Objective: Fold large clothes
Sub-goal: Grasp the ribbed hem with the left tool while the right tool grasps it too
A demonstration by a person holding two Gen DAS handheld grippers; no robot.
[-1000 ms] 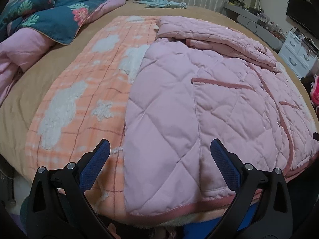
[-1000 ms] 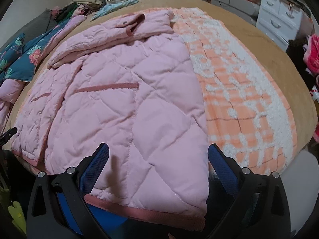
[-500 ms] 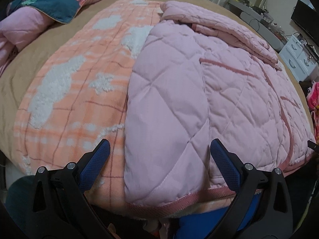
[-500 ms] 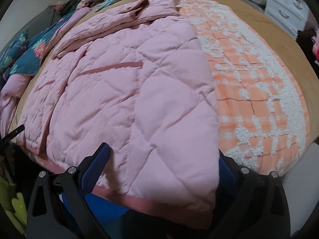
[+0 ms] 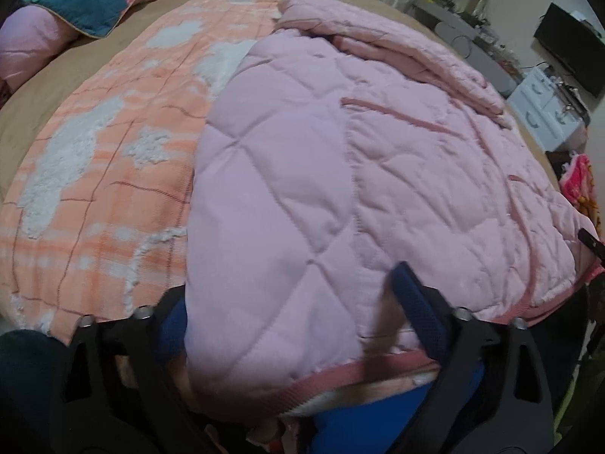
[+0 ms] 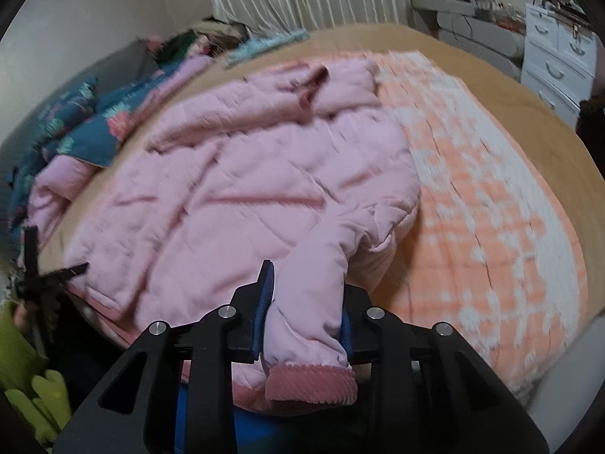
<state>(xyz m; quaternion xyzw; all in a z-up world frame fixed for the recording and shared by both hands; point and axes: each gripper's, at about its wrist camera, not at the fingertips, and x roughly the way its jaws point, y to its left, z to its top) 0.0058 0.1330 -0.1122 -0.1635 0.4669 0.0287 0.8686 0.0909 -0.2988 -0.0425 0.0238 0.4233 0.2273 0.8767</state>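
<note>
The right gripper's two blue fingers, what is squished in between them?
In the right wrist view, the right gripper, whose jaws have just been closing, pinches the pink quilted jacket near its darker pink ribbed hem.

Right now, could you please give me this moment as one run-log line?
right tool: shut on jacket hem | left tool: closing around hem, not clamped | jacket: on bed

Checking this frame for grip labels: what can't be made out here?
- Left gripper, left wrist view: one finger is hidden under the pink jacket, so pad contact is unclear.
- Right gripper, right wrist view: motion blur smears the jacket's collar.
- Jacket's underside: hidden by the orange blanket.
</note>
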